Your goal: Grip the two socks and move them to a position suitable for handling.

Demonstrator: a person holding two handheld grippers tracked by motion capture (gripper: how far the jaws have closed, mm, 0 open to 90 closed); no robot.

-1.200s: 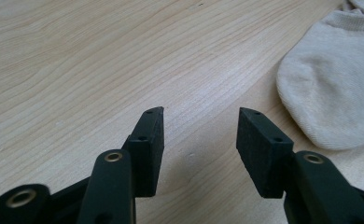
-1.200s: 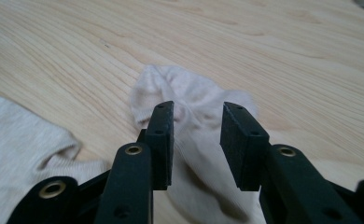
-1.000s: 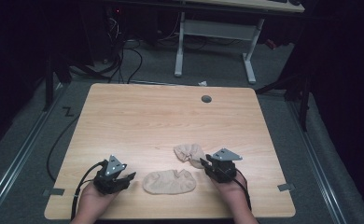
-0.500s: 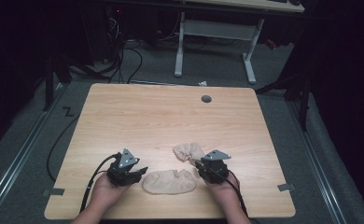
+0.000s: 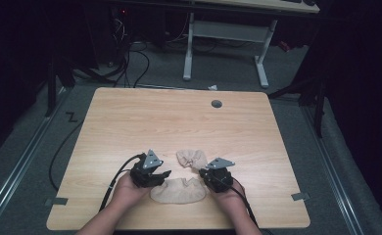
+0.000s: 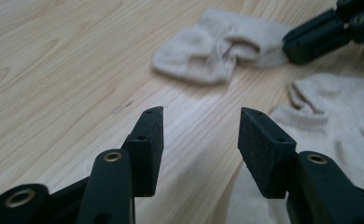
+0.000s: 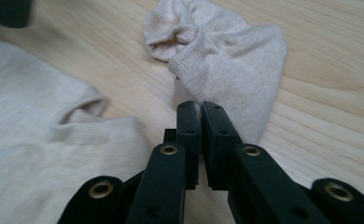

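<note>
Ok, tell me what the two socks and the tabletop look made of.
Crumpled sock and flat sock: beige knit fabric, probably cotton blend; ribbed cuffs and fine stitch texture show. Tabletop: light wood grain, smooth matte, possibly laminate rather than solid wood.

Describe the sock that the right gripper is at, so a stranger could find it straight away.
Start at the wooden table and look to its near edge, where two beige socks lie between the grippers. Take the crumpled sock, farther from the person, with the right gripper shut on its edge. Unlike the flat sock by the left gripper, it is bunched and smaller.
</note>
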